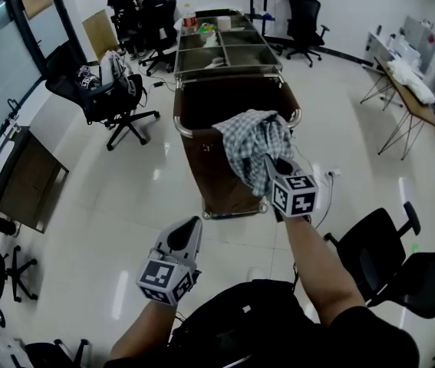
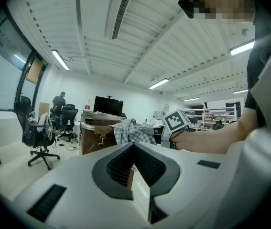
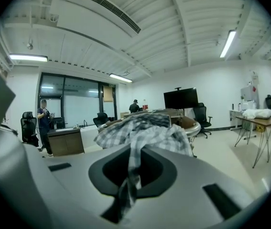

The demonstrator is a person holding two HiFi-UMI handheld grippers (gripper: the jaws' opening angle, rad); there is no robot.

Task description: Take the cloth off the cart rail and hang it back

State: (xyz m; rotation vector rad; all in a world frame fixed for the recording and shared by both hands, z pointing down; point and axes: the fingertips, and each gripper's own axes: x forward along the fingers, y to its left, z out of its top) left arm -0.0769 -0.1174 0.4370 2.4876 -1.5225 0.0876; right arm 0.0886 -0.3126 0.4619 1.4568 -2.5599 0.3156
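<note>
Pinching checked cloth (image 1: 252,140) with right hand-held gripper (image 1: 272,169), jaws clenched on 1 hanging fold. Draped in a bunch over near-right corner of cart rail (image 1: 190,133), partly spilling down the near side. Left hand-held gripper (image 1: 192,225) clenched on nothing, held low and near, well apart from cart. Probably light, soft, floppy, not fragile; likely to sag from 1 pinch point and maybe snag on rail corner. Best taken near an edge, with a 2nd hold along the same edge to spread for rehanging.
</note>
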